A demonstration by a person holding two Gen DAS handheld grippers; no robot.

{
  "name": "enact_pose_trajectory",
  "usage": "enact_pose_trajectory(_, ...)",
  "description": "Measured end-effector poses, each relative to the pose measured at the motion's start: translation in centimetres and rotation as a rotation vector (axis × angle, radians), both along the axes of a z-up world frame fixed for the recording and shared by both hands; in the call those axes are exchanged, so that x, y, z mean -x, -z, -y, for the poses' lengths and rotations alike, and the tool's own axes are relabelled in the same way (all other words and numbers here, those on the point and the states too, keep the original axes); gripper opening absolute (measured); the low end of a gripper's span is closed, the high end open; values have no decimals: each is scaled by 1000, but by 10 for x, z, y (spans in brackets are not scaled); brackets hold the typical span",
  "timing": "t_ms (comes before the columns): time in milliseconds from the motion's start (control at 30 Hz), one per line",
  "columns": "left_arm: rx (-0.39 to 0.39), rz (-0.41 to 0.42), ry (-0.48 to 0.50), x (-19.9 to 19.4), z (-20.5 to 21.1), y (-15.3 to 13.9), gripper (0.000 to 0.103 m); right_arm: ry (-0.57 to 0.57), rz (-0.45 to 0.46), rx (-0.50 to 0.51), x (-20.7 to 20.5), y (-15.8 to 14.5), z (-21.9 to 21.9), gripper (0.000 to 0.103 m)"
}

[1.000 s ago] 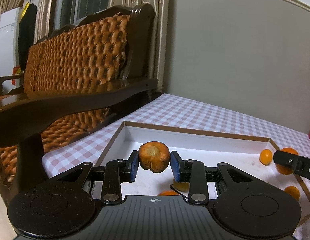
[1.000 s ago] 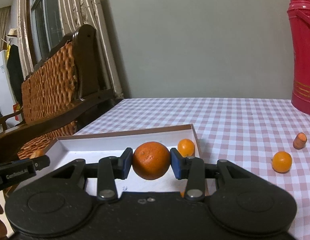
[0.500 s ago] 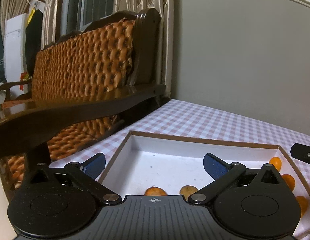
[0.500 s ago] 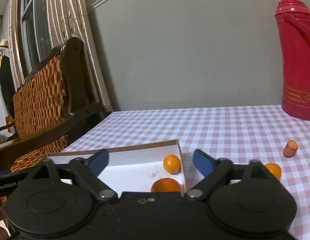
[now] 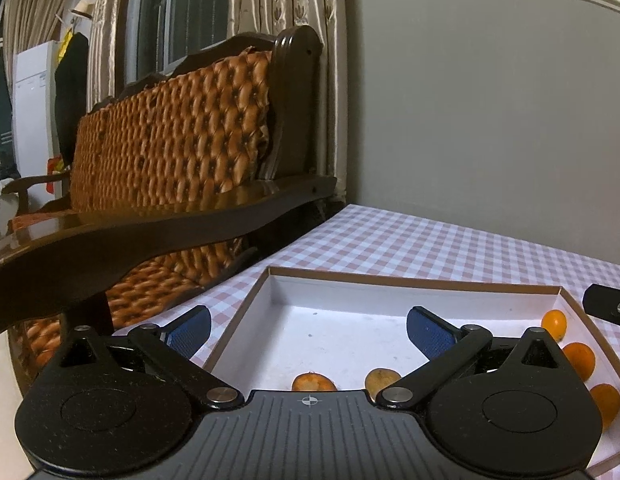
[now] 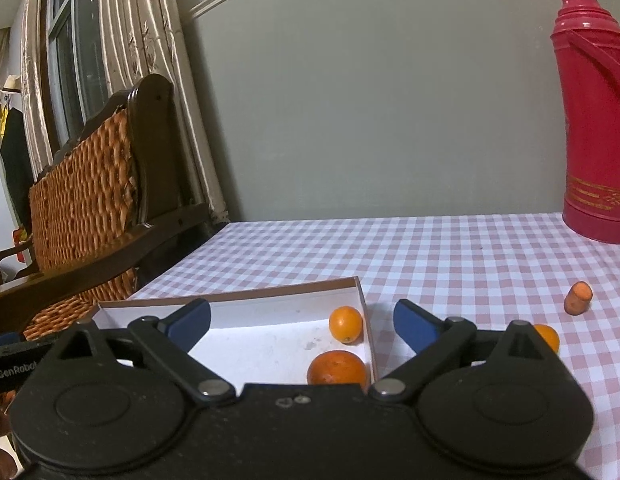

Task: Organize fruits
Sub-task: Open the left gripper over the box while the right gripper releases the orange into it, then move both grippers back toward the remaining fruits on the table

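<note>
Not much to read here tbh. The only lettering I can make out is white print on the black bar of the left claw [image 6: 14, 368], poking in at the edge of the right wrist view, just left of the white box [image 6: 270, 344]. It reads something like "CenRobot", though the end gets cut off and the first letters are fuzzy. The red thermos [image 6: 594, 120] has gold bands near its base, but that's just pattern, no legible words.
</note>
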State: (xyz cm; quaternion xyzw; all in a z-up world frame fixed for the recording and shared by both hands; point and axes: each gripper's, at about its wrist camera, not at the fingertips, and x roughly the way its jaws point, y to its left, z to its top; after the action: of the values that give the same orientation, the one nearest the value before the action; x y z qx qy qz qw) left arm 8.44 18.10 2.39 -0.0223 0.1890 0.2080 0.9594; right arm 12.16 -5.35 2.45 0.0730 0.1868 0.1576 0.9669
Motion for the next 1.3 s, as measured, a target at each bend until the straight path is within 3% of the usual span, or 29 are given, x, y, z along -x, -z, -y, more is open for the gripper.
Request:
enact_pose_trajectory(233, -8, 24, 15, 6, 4, -3, 103, 7, 5, -13, 4, -1, 2, 96)
enact_pose_trajectory(400, -49, 43, 35, 11, 15, -6, 103, -8, 17, -90, 13, -5, 17, 97)
enact_pose_trajectory(633, -67, 61, 112, 13, 42, -9, 103, 23, 9, -99, 20, -4, 43, 97)
enact_pose_trajectory(1300, -59, 47, 422, -2, 169, -2, 103, 336, -51, -28, 46, 4, 165, 97)
